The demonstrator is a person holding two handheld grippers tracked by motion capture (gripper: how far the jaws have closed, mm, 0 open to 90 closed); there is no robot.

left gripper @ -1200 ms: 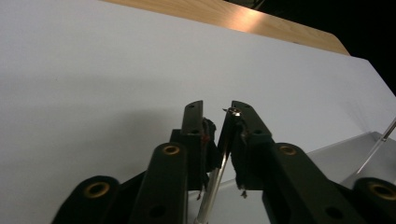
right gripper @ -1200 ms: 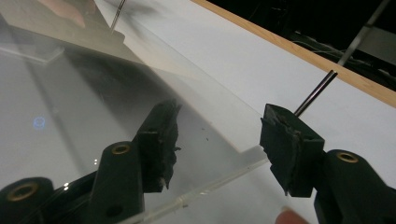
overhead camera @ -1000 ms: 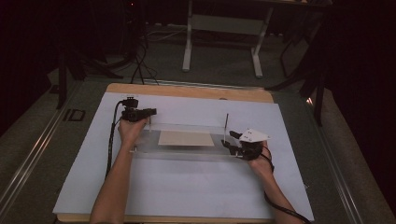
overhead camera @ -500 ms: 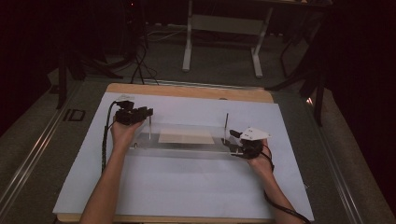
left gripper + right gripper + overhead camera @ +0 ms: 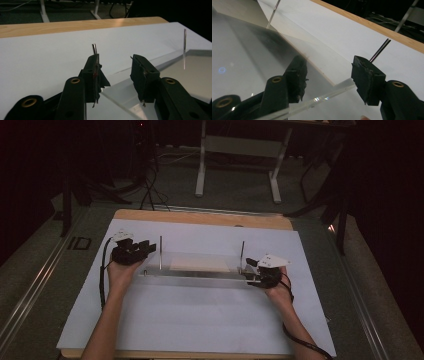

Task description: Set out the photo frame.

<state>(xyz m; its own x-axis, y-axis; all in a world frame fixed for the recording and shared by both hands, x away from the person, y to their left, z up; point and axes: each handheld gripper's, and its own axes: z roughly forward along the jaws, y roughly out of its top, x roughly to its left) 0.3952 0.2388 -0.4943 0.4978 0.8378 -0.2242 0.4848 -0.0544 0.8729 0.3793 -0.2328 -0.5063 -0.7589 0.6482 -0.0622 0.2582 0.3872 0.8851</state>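
A clear acrylic plate (image 5: 190, 276) lies on the white sheet (image 5: 200, 320), with a beige sheet (image 5: 200, 264) under its middle. Two thin metal rods stand upright on it, one at the left (image 5: 160, 252) and one at the right (image 5: 242, 255). My left gripper (image 5: 149, 248) hovers just off the plate's left end. Its jaws have just been opening and stand apart (image 5: 115, 60), with the plate's corner (image 5: 120, 100) below them and nothing pressed. My right gripper (image 5: 250, 269) is at the plate's right end, open (image 5: 329, 62), the plate's edge (image 5: 312, 101) running between its spread pads.
The white sheet covers a wooden table whose far edge (image 5: 200, 217) shows as a tan strip. Dark floor, cables and a metal stand's legs (image 5: 237, 170) lie beyond. Each gripper's cable trails back along the forearm.
My left gripper has moved left and slightly up, away from the plate's left end, and its jaws stand wider. The right hand and the plate have not moved.
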